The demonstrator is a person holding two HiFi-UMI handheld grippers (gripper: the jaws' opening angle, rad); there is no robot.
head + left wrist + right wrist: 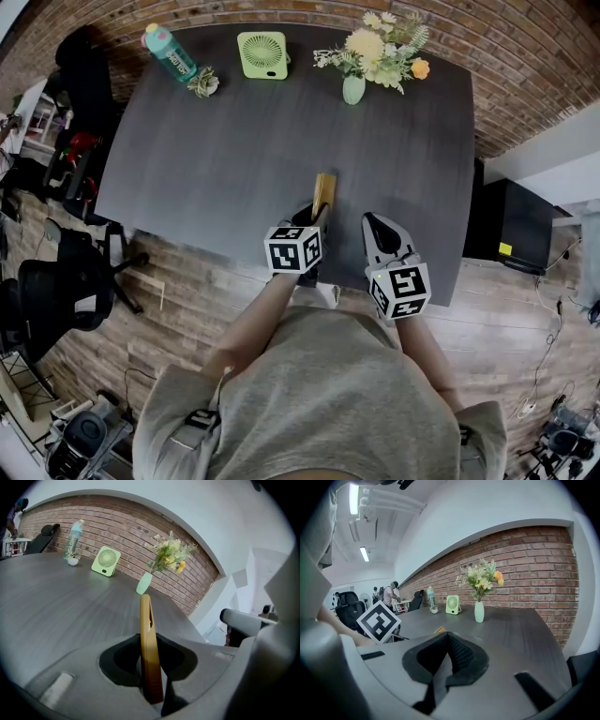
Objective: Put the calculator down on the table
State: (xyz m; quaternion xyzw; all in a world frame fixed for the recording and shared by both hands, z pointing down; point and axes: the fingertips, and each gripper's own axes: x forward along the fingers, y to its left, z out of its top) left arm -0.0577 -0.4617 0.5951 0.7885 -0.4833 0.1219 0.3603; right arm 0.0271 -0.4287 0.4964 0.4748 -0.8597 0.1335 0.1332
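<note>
The left gripper clamps the calculator edgewise, seemingly above the table; right gripper closed

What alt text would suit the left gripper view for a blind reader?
The left gripper grips a thin tan calculator, seen edge-on and upright, above a dark grey table. At the table's far edge stand a bottle, a green fan and a vase of flowers before a brick wall.

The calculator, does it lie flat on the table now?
No, the calculator stands on edge, clamped between the jaws of the left gripper.
</note>
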